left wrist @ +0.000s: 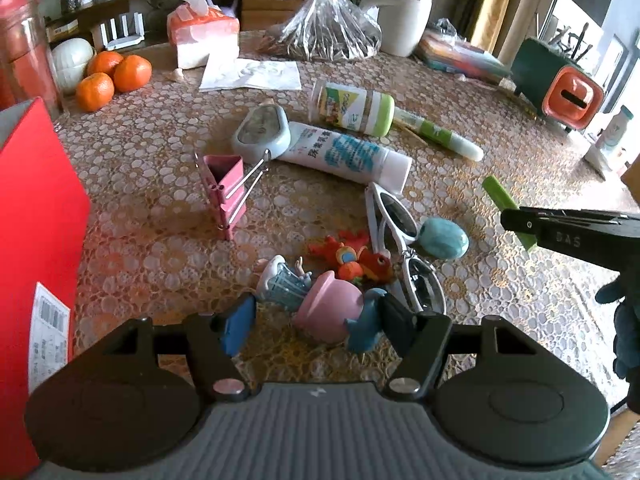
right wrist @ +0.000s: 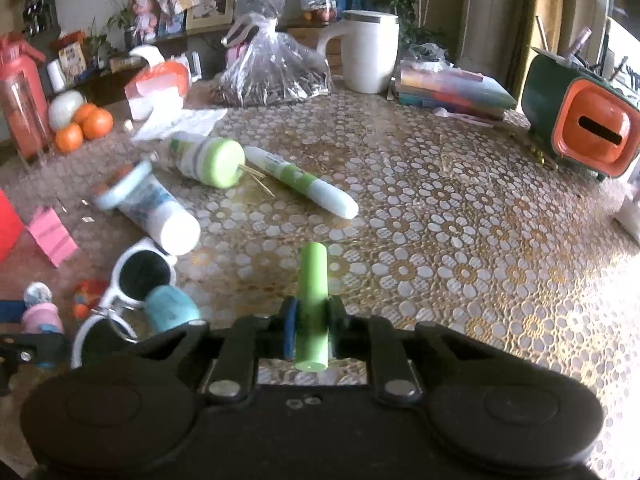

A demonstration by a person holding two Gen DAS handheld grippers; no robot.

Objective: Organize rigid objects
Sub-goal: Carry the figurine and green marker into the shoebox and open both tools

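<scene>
Right gripper (right wrist: pixel 311 320) jaws pinch one green stick (right wrist: pixel 313 304). Left gripper (left wrist: pixel 316 322) jaws grip a pink figurine (left wrist: pixel 328 312). Three oranges (left wrist: pixel 114 78) sit far left on the tabletop (left wrist: pixel 460 280).

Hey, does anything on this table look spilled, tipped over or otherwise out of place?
Yes. The green-capped jar lies on its side, and a few toothpicks stick out at its cap onto the tablecloth. The cream tube, the sunglasses and the small toys lie scattered in a loose heap rather than sorted. Nothing looks broken.
</scene>
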